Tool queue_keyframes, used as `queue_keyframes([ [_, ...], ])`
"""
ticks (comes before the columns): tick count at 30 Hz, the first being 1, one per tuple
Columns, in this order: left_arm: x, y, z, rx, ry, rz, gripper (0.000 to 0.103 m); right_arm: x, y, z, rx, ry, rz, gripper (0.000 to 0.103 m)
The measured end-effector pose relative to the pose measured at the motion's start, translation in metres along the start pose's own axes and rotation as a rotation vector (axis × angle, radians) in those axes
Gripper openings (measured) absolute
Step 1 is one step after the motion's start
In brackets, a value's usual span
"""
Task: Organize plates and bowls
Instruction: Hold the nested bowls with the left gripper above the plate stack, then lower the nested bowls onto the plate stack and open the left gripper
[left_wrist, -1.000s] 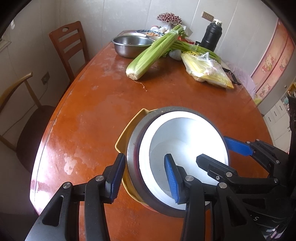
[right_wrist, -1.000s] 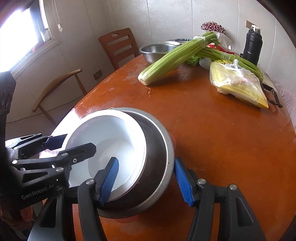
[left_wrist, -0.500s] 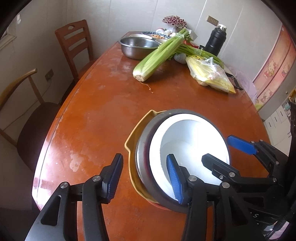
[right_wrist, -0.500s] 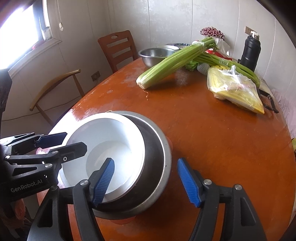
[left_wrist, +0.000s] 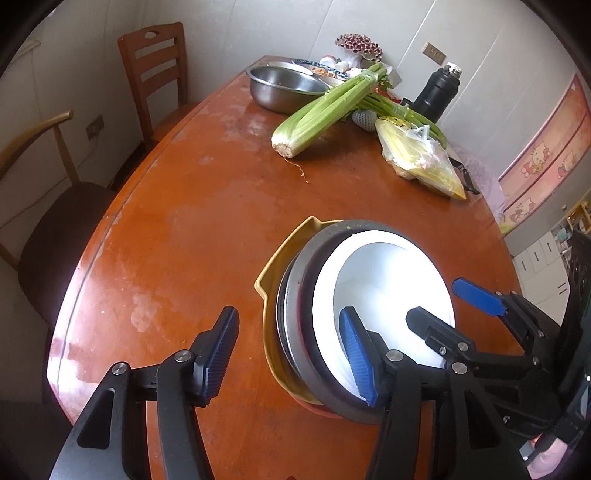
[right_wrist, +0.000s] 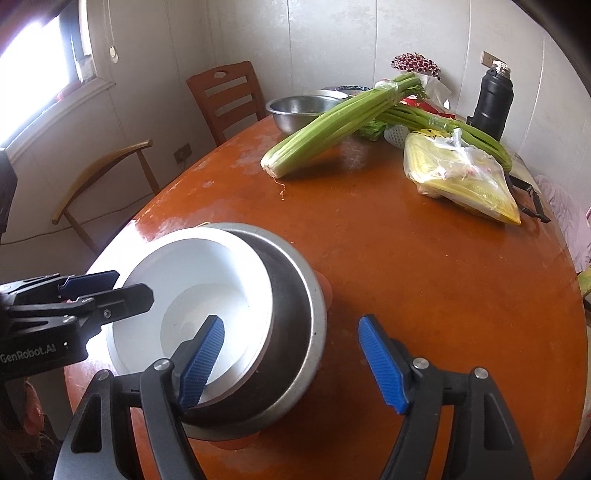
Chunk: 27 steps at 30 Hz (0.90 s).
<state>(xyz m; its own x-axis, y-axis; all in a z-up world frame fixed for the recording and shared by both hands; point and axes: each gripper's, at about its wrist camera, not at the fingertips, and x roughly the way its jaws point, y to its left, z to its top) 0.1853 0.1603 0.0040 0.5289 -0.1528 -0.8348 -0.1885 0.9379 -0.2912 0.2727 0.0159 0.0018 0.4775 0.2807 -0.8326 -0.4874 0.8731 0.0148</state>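
Pale panelled walls (right_wrist: 332, 44), two wooden chairs (right_wrist: 225, 99) (one curved-backed), bright window (right_wrist: 33, 77) at left.

two close views, shared bowl stack (left_wrist: 384, 295)

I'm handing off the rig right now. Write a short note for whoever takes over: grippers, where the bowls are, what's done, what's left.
Left gripper: open, straddling the near-left rim of the stack, gripping nothing.
Right gripper: open, straddling its near-right rim, gripping nothing.
Stack on the table: white bowl nested in the metal bowl, which sits in a yellow bowl; something reddish shows beneath.
Done: these bowls are nested.
Left: the steel basin and a plate behind it at the far end stand apart, beside the celery.
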Motion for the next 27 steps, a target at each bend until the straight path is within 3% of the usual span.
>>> queue_keyframes([
  [11,0.032,-0.002,0.003,-0.012,0.102,-0.046,0.058,0.008,0.004,-0.001,-0.019,0.023,-0.003,0.075],
  [27,0.042,-0.032,0.005,0.06,0.102,-0.031,0.058,0.017,-0.005,-0.005,-0.037,0.049,-0.037,0.075],
])
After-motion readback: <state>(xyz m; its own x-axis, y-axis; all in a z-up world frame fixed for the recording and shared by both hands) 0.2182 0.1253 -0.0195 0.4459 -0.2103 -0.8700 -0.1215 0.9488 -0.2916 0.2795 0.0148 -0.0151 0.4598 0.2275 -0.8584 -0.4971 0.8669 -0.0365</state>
